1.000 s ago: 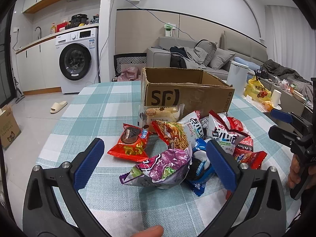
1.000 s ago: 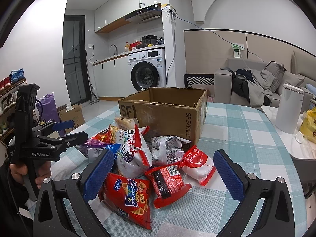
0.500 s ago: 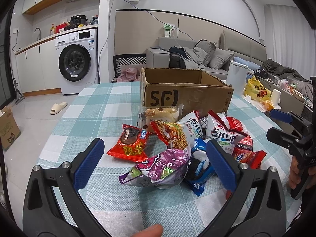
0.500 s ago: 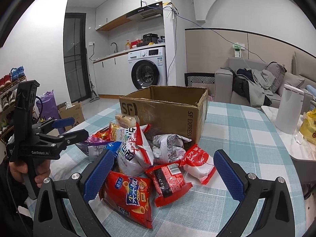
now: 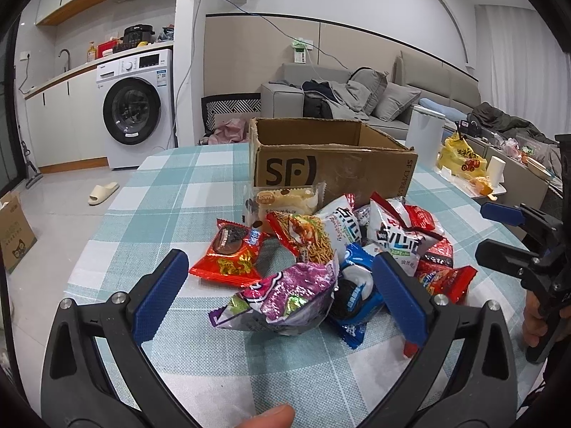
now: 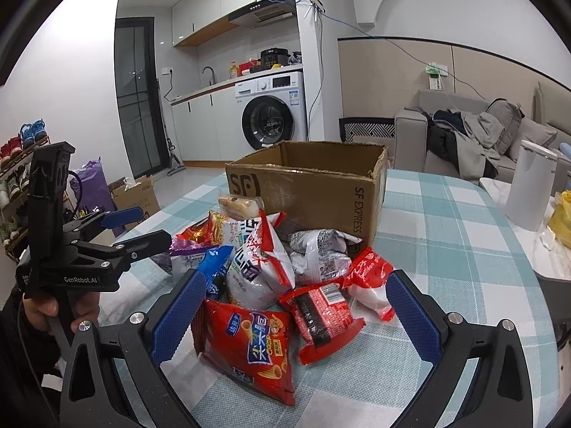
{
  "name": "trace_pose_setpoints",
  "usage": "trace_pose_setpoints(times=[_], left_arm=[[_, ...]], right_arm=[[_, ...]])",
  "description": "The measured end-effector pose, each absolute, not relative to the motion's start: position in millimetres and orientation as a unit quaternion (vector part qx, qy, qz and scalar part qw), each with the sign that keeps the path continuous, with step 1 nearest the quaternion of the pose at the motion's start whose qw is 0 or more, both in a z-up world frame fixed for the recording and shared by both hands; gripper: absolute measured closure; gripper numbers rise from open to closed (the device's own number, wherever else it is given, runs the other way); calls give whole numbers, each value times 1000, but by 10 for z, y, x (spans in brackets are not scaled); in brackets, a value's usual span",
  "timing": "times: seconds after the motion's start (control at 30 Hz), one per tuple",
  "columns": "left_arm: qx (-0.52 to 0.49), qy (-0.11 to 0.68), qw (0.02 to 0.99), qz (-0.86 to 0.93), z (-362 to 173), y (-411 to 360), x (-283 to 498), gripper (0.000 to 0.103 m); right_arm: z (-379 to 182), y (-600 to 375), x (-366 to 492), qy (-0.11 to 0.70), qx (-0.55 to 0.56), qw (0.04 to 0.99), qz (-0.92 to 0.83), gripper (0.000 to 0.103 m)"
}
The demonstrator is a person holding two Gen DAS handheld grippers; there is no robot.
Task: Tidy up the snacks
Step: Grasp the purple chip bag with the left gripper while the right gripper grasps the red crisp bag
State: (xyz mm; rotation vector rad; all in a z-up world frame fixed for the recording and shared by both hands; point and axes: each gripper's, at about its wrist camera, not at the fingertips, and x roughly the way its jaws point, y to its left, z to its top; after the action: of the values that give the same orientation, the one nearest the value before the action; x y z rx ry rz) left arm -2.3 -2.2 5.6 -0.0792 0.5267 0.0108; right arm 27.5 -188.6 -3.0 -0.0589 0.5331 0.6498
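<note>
Several snack packets lie heaped on the checked tablecloth (image 5: 150,214) in front of an open cardboard box (image 5: 328,164) (image 6: 314,185). My left gripper (image 5: 282,296) is open, its blue pads on either side of a purple packet (image 5: 285,292), with a blue cookie packet (image 5: 357,296) just to the right. A red packet (image 5: 232,253) lies to the left of the pile. My right gripper (image 6: 296,314) is open too, above a red corn-snack bag (image 6: 249,346) and a small red packet (image 6: 321,314). Neither gripper holds anything. Each gripper shows in the other's view, held by a hand.
A white kettle (image 6: 528,185) and a yellow bag (image 5: 460,157) stand on a side table to the right. The table's rounded edge (image 5: 89,249) falls off to the floor at the left, where a washing machine (image 5: 139,107) and a slipper are.
Both grippers have drifted slightly nearer the pile. Nothing was grasped and the packets lie as before.
</note>
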Motion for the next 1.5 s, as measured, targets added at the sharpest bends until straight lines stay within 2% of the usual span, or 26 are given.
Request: trace_pose_setpoints(times=[0.33, 0.77, 0.97, 1.13, 1.3, 1.5], left_arm=[[-27, 291, 956, -17, -28, -123, -7, 0], [-21, 344, 938, -42, -189, -271, 137, 0], [-24, 345, 937, -55, -208, -281, 159, 2], [-16, 340, 938, -59, -185, -303, 139, 9], [-10, 344, 937, -57, -193, -292, 154, 10], [-28, 357, 932, -49, -244, -173, 228, 11]], right_arm=[[-82, -1889, 304, 302, 11, 892, 336, 0], [-258, -1739, 239, 362, -8, 861, 358, 1], [-325, -1653, 213, 382, -16, 841, 382, 15], [-430, -1580, 285, 414, -15, 828, 377, 16], [-506, -1550, 374, 436, -1, 822, 366, 16], [-517, -1511, 418, 444, 0, 821, 360, 22]])
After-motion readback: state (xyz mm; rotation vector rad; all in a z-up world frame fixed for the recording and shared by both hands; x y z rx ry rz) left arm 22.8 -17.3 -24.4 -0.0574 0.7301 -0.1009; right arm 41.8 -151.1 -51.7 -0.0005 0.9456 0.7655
